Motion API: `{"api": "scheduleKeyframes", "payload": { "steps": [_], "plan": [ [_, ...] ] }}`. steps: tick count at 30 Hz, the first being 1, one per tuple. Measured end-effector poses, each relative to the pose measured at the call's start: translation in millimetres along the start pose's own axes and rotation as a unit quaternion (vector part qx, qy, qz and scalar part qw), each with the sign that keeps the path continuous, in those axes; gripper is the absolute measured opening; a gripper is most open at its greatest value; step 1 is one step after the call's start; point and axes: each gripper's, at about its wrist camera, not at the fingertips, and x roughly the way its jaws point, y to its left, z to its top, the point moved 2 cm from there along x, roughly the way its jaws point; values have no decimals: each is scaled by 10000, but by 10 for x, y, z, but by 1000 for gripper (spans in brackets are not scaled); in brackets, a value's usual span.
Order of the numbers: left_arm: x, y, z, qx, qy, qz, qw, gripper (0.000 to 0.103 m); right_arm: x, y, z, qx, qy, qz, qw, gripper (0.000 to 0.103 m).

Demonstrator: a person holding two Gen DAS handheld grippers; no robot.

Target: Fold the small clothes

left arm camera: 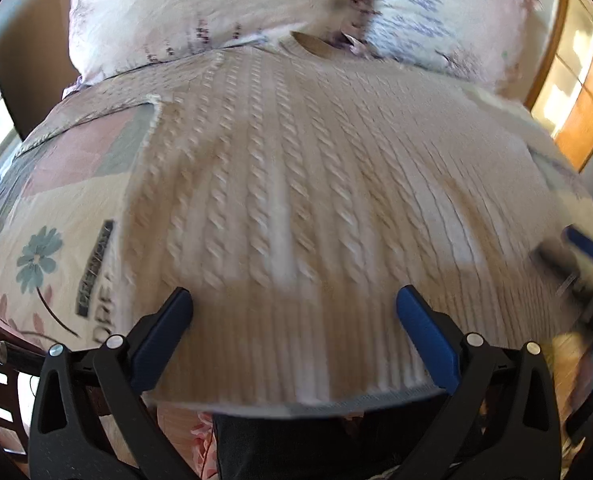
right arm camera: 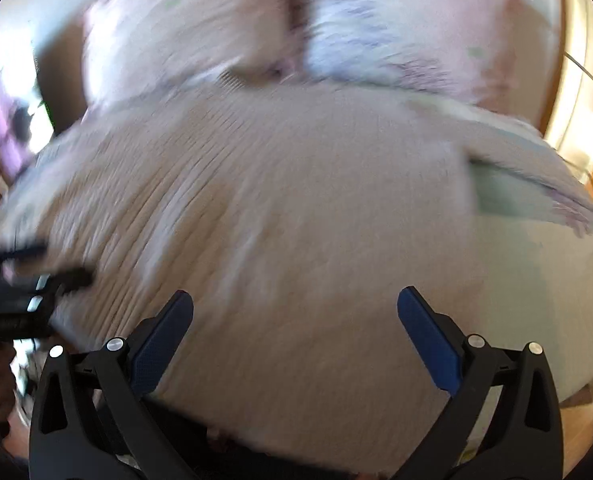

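Note:
A cream cable-knit sweater point(left arm camera: 288, 184) lies flat on a bed, its neck opening at the far end near the pillows. My left gripper point(left arm camera: 294, 300) is open and empty, its jaws spread wide above the ribbed hem at the near edge. My right gripper point(right arm camera: 294, 300) is open and empty above the sweater point(right arm camera: 280, 208) on its right half; that view is blurred. The right gripper also shows in the left wrist view point(left arm camera: 580, 256) at the right edge. The left gripper shows at the left edge of the right wrist view point(right arm camera: 20, 280).
A floral bedspread point(left arm camera: 52, 248) covers the bed under the sweater. Two floral pillows point(left arm camera: 200, 4) lie at the far end. A wooden cabinet point(left arm camera: 584, 96) stands at the right. The near bed edge is just below the hem.

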Motion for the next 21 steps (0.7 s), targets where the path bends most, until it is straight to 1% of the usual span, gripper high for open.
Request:
{"api": "scheduleKeyframes", "payload": {
  "steps": [1, 2, 3, 4, 5, 6, 7, 8, 9, 10, 11, 12, 13, 14, 15, 16, 17, 18, 19, 20, 21],
  "plan": [
    [-1, 87, 77, -42, -82, 199, 9998, 101, -71, -320, 203, 444, -238, -99, 9987, 102],
    [-1, 224, 190, -125, -230, 471, 9985, 101, -105, -575, 338, 795, -383, -194, 9959, 102],
    [1, 351, 286, -247, -328, 620, 9972, 101, -121, -854, 467, 1175, -499, -287, 9914, 102],
    [1, 507, 385, -431, -390, 651, 9962, 101, -103, -1275, 622, 1751, -591, -399, 9820, 102],
    [6, 685, 493, -670, -431, 563, 9952, 101, -62, -1568, 713, 2148, -602, -464, 9737, 93],
    [16, 934, 623, -1039, -475, 337, 9929, 101, -5, -1863, 787, 2543, -583, -522, 9640, 85],
    [24, 1138, 716, -1357, -521, 150, 9893, 101, 107, -2286, 858, 3125, -499, -646, 9464, 67],
    [32, 1327, 792, -1663, -633, 14, 9840, 101, 174, -2519, 869, 3451, -447, -742, 9345, 58],
    [44, 1570, 881, -2046, -808, -50, 9755, 101, 290, -2899, 876, 4011, -395, -852, 9112, 53],
    [60, 1722, 930, -2240, -894, 4, 9705, 101, 351, -3083, 867, 4275, -362, -967, 8981, 41],
    [88, 1857, 979, -2347, -953, 84, 9673, 101, 410, -3267, 847, 4521, -325, -1112, 8844, 39],
    [140, 2021, 1046, -2383, -1048, 91, 9655, 101, 452, -3433, 819, 4729, -315, -1261, 8715, 39],
    [178, 2122, 1074, -2387, -1065, 86, 9652, 101, 517, -3606, 801, 4900, -279, -1456, 8590, 39],
    [225, 2228, 1100, -2411, -1002, 157, 9652, 101, 560, -3713, 770, 5002, -236, -1582, 8510, 36],
    [304, 2356, 1139, -2419, -888, 350, 9656, 101, 608, -3807, 741, 5132, -192, -1664, 8418, 35],
    [347, 2430, 1154, -2405, -811, 509, 9659, 101, 632, -3890, 684, 5301, -258, -1647, 8314, 32],
    [371, 2516, 1159, -2382, -757, 637, 9662, 101, 624, -3937, 665, 5368, -349, -1700, 8257, 30],
    [411, 2592, 1178, -2336, -726, 714, 9670, 101, 632, -3968, 669, 5387, -366, -1723, 8239, 29],
    [449, 2660, 1196, -2327, -682, 783, 9670, 101, 665, -3986, 677, 5374, -386, -1793, 8231, 23],
    [460, 2705, 1208, -2338, -658, 824, 9665, 101, 675, -4001, 675, 5310, -374, -1913, 8246, 7],
    [479, 2767, 1216, -2390, -631, 873, 9650, 101, 697, -4013, 706, 5219, -387, -2009, 8281, 7]
  ]
}}
